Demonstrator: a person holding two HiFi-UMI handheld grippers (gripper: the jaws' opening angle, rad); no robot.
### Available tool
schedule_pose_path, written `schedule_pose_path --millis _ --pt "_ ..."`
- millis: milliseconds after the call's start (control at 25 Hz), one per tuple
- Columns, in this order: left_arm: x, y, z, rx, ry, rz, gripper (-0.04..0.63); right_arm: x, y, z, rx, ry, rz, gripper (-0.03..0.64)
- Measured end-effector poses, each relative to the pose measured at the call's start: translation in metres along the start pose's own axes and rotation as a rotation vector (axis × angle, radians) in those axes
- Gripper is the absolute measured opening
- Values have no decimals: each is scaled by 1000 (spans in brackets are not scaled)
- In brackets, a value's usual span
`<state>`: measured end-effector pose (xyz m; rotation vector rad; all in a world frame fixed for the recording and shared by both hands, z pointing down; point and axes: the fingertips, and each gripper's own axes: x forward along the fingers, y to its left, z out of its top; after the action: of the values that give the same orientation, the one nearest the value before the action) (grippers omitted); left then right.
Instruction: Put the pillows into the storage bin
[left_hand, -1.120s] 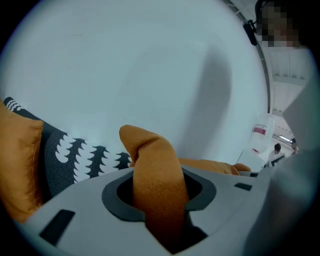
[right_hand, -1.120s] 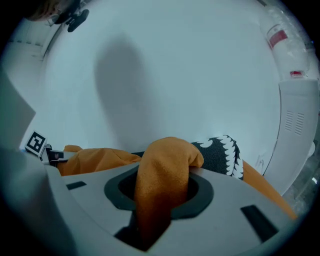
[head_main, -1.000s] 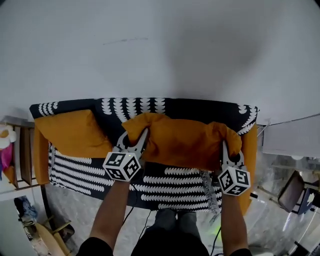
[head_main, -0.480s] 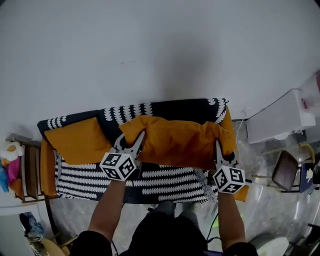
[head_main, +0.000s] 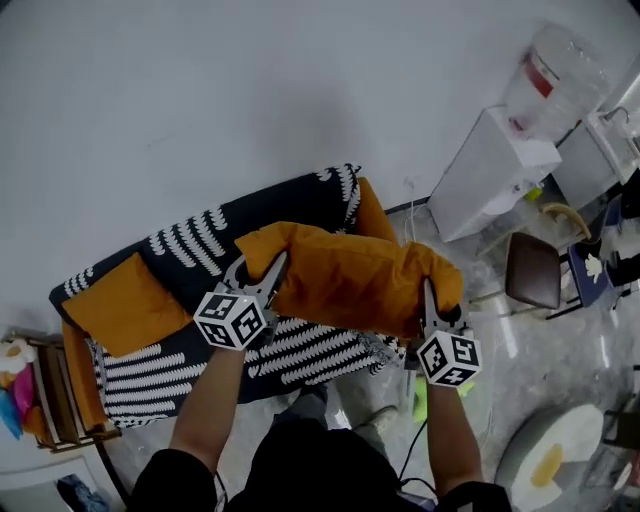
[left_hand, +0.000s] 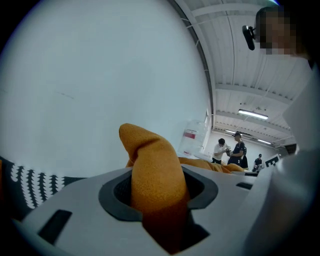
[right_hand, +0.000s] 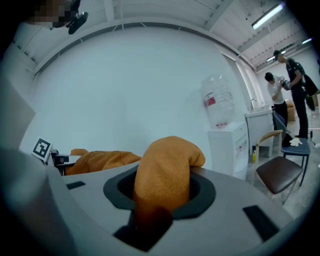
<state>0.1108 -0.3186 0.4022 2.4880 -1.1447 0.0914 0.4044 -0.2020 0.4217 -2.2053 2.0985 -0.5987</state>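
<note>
Bright, even light falls on the white wall, which carries no hard shadow and greys toward the corners of the head view. Ceiling lamps glow to the right of the wall. The floor below it shows pale glare. Wide lenses bend every edge, and both gripper views darken at the rim. The pillow weave looks sharp.

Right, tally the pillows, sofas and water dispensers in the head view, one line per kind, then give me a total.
Orange fabric pillows: 2 (pillow held in the air, pillow lying on the sofa)
Sofa with a black-and-white patterned cover: 1
White water dispenser: 1
Total: 4
</note>
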Motion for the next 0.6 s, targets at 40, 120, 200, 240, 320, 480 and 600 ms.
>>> schedule_pose_path --millis 40,120,200,240,320,480,600 --pt "4 -22 -4 5 3 -18 206 -16 -16 4 1 -11 -18 154" --pt "8 -64 -12 16 5 -42 206 -47 -46 11 1 -26 -46 155" --pt "12 -105 -22 22 13 -67 207 -79 -75 16 1 -35 -73 156" --pt "14 -125 -28 23 20 -81 207 -95 -90 19 3 -39 -88 156" --pt "20 -165 -36 27 29 -116 207 -128 -118 25 7 -52 -117 158" --pt "35 -246 -45 65 30 -213 212 -197 -173 36 25 -109 -198 161" --pt "48 -311 -62 84 51 -297 213 -252 -216 36 47 -140 -282 163"
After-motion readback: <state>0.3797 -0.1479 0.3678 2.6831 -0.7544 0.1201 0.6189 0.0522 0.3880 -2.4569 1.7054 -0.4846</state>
